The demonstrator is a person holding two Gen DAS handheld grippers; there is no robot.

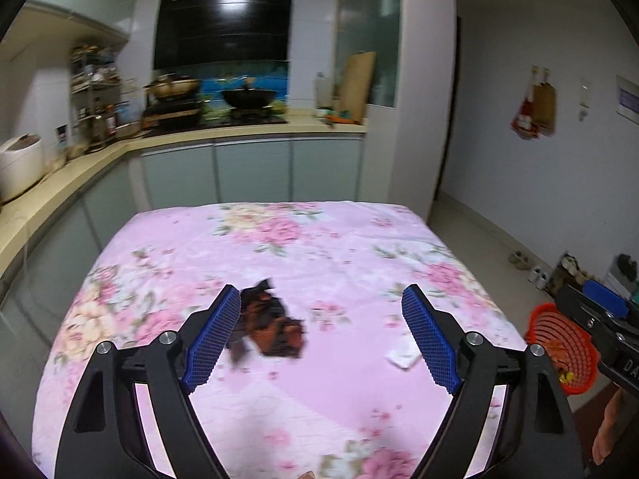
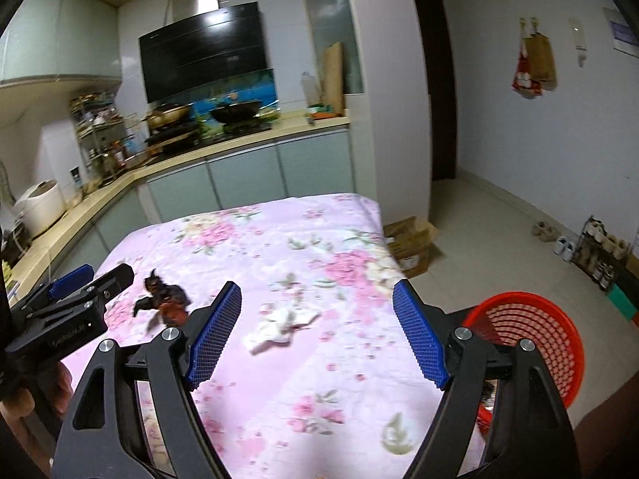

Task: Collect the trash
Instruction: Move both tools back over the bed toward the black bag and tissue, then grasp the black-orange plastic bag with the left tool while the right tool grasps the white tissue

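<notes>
A crumpled dark red-brown wrapper (image 1: 271, 325) lies on the pink floral tablecloth (image 1: 319, 247), just right of my left gripper's left finger. My left gripper (image 1: 321, 333) is open and empty above the cloth. A crumpled white tissue (image 2: 279, 325) lies mid-table; in the left wrist view it (image 1: 403, 355) shows beside the right finger. My right gripper (image 2: 317, 329) is open and empty, with the tissue between and beyond its fingers. The wrapper (image 2: 167, 299) also shows at the left in the right wrist view. A red mesh basket (image 2: 527, 335) stands on the floor right of the table.
A kitchen counter (image 1: 247, 129) with woks, a spice rack and a rice cooker (image 1: 20, 167) runs behind and to the left. A cardboard box (image 2: 411, 243) sits on the floor past the table's far right corner. Shoes and a rack (image 2: 599, 251) line the right wall.
</notes>
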